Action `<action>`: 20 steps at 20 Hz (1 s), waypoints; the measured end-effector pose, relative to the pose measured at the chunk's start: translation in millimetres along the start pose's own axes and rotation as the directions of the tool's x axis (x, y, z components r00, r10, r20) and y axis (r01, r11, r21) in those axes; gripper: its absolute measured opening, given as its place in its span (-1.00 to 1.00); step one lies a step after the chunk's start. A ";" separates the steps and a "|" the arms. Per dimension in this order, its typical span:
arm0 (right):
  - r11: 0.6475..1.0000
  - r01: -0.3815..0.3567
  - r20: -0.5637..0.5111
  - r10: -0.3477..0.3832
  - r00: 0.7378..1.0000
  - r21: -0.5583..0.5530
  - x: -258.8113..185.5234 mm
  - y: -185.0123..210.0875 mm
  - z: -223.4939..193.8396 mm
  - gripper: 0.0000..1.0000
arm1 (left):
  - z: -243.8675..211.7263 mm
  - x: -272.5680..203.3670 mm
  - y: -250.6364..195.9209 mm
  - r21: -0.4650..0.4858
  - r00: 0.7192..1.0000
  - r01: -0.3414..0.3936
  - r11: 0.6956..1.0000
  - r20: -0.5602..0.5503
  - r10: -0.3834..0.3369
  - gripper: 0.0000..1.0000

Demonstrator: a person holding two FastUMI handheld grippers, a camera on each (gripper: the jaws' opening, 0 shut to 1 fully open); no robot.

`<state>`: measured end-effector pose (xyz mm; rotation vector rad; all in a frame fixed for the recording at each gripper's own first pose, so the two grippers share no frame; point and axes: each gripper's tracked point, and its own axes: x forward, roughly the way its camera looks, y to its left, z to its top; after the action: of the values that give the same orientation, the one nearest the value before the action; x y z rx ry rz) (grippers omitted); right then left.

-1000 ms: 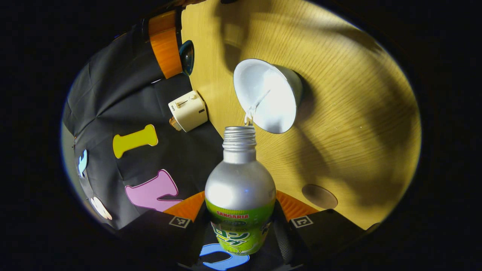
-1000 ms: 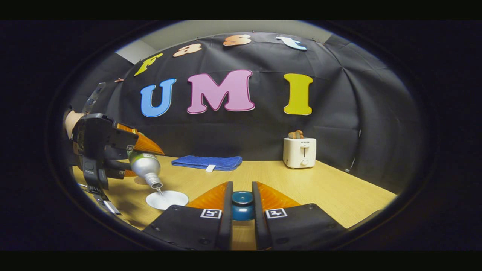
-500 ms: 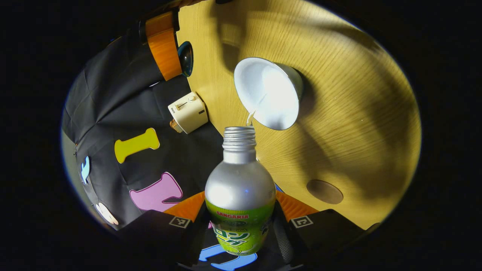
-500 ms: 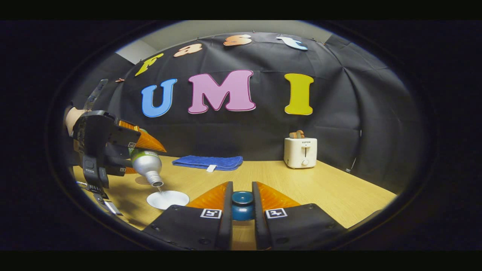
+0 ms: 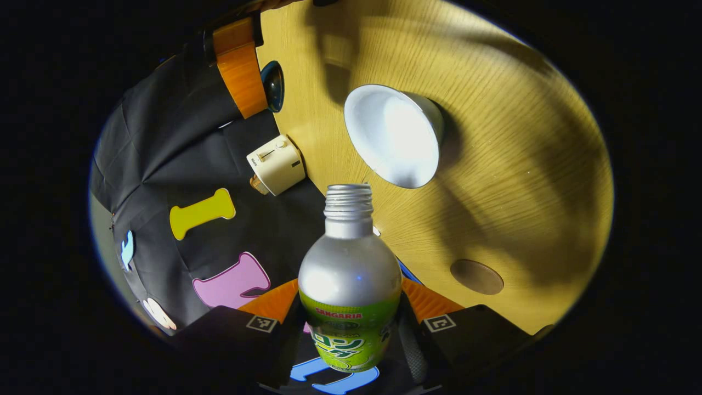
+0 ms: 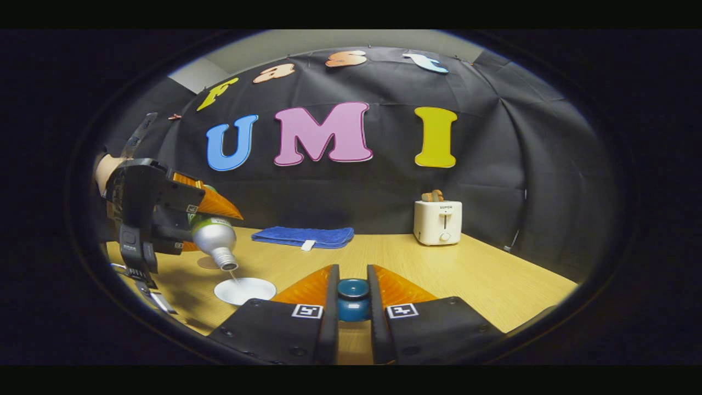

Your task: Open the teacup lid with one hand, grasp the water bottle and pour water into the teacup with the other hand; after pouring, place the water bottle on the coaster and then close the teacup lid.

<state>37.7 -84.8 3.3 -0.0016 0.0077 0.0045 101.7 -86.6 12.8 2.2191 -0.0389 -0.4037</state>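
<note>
Between its two fingers, the left hand-held gripper [image 5: 351,334] is clamping the water bottle [image 5: 350,285], tilting its open neck down over the white teacup [image 5: 392,137] sitting uncovered on the desk [image 5: 510,164]; a thin thread of water is showing at the mouth in the right gripper view. Off to the side, the right hand-held gripper [image 6: 352,304] is pinching the blue teacup lid [image 6: 352,299] clear of the cup. Nearby, the round coaster [image 5: 476,276] is lying bare, and a toaster [image 6: 437,221] and blue cloth [image 6: 301,237] are sitting along the back.
</note>
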 end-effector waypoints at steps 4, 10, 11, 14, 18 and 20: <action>1.000 0.000 0.001 0.000 1.000 0.000 0.3 -0.3 0.0 -0.45 | -1.3 0.5 -0.5 -0.007 1.000 -0.002 1.000 -0.002 0.002 0.63; 1.000 0.000 0.001 0.000 1.000 -0.001 0.8 -0.3 -0.4 -0.45 | -2.3 -0.3 0.9 -0.020 1.000 -0.019 1.000 -0.004 0.019 0.63; 1.000 0.000 0.001 0.000 1.000 0.000 0.9 -0.5 -0.2 -0.45 | -1.8 0.5 0.5 -0.029 1.000 -0.023 0.999 0.000 0.023 0.63; 1.000 0.000 0.002 0.000 1.000 -0.001 1.1 -0.2 -0.4 -0.45 | 3.9 -0.9 -3.1 -0.067 0.999 -0.020 0.998 0.024 0.022 0.63; 1.000 0.004 0.001 -0.004 1.000 -0.001 0.9 -1.2 -0.7 -0.45 | 6.9 -0.3 -13.0 -0.166 0.998 -0.008 0.986 0.060 0.019 0.62; 1.000 0.005 0.002 -0.005 1.000 0.000 0.9 -1.1 -0.3 -0.45 | 9.5 0.1 -19.0 -0.256 0.997 -0.002 0.967 0.077 0.022 0.63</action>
<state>38.5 -85.9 3.0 -0.0021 0.0059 -0.0005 96.8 -81.9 -7.3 1.9471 -0.0405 -0.4631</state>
